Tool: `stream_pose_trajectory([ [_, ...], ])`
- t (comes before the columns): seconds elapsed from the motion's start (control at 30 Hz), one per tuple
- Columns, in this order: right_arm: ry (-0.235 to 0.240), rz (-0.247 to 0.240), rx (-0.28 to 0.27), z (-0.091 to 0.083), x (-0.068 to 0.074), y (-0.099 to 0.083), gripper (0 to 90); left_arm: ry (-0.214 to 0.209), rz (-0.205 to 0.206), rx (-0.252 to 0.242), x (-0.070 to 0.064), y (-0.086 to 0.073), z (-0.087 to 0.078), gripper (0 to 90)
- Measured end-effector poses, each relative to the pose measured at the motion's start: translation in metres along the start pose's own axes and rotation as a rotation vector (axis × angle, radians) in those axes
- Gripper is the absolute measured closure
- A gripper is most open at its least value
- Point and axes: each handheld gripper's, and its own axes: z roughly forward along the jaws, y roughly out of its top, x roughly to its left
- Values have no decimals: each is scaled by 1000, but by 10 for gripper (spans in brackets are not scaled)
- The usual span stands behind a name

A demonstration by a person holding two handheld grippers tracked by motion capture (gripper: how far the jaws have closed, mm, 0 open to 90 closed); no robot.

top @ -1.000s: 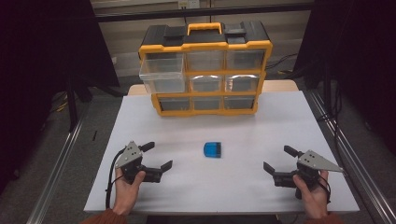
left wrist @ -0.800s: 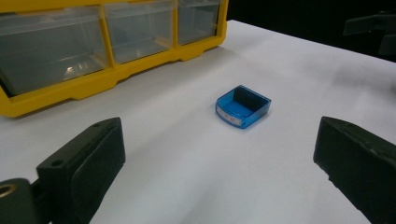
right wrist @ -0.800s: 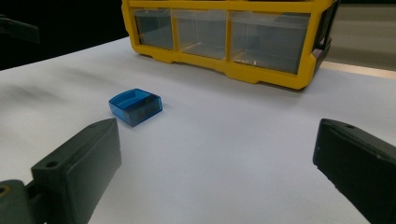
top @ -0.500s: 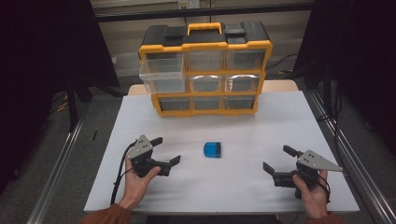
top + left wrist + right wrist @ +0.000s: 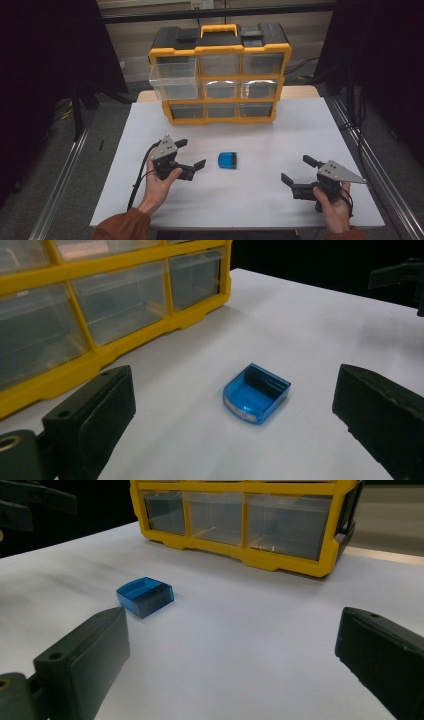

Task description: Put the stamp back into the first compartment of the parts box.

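Your left gripper has slid in toward the blue bin, jaws wide and empty, lining up the grab while your right gripper waits wide apart.

Wearing rust-orange sleeves. Gripping a black left gripper and right gripper, each showing blocky black jaws, carrying a grey three-cornered plate, trailing a black cable.

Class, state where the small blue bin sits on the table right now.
In the high view the small blue bin lies mid-table, just right of the open left gripper and in front of the yellow drawer organizer.
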Motion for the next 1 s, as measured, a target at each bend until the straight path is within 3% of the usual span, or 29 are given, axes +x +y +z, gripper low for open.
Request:
stream_pose_trajectory([
  [0.07, 1, 2, 1, 0, 0, 0, 9, -14, -8, -7, 0, 3, 7, 33],
  [0.13, 4, 1, 3, 0, 0, 0, 8, -16, -3, 21, -1, 5, 12, 32],
  [0.17, 5, 0, 3, 1, 0, 0, 8, -45, 0, 23, 1, 6, 16, 32],
  [0.23, 7, 1, 3, 1, 0, 0, 8, -56, -10, 20, 0, 7, 20, 32],
  [0.27, 6, 2, 3, 0, 0, 0, 8, -19, -10, 37, -1, 9, 21, 33],
  [0.3, 7, 4, 4, 0, 0, 0, 7, -48, -3, 35, 2, 11, 23, 33],
  [0.33, 7, 4, 4, 0, 0, 0, 7, -50, 2, 41, 3, 13, 24, 33],
  [0.37, 1, 6, 3, 1, -1, 0, 7, -65, -20, 35, 4, 15, 27, 32],
  [0.4, 1, 6, 3, 1, -1, 0, 7, -58, -3, 45, 6, 17, 27, 32],
  [0.5, 3, 4, 3, 1, -1, 0, 7, -70, -5, 53, 8, 22, 32, 31],
  [0.57, 3, 6, 3, 1, -1, 0, 6, -35, 15, 69, 10, 25, 36, 28],
  [0.6, 1, 5, 4, 1, -1, 0, 6, -63, 15, 80, 12, 26, 38, 28],
  [0.67, -2, 8, 6, 1, -2, 0, 7, -57, 9, 97, 13, 28, 41, 29],
  [0.83, -3, 12, 7, 1, -1, 0, 6, -101, 20, 135, 18, 33, 53, 39],
  [0.9, 2, 11, 7, 1, -1, 0, 6, -113, 0, 154, 18, 33, 60, 37],
  [1.0, -1, 12, 7, 1, -1, 0, 7, -144, 28, 193, 19, 33, 70, 30],
])
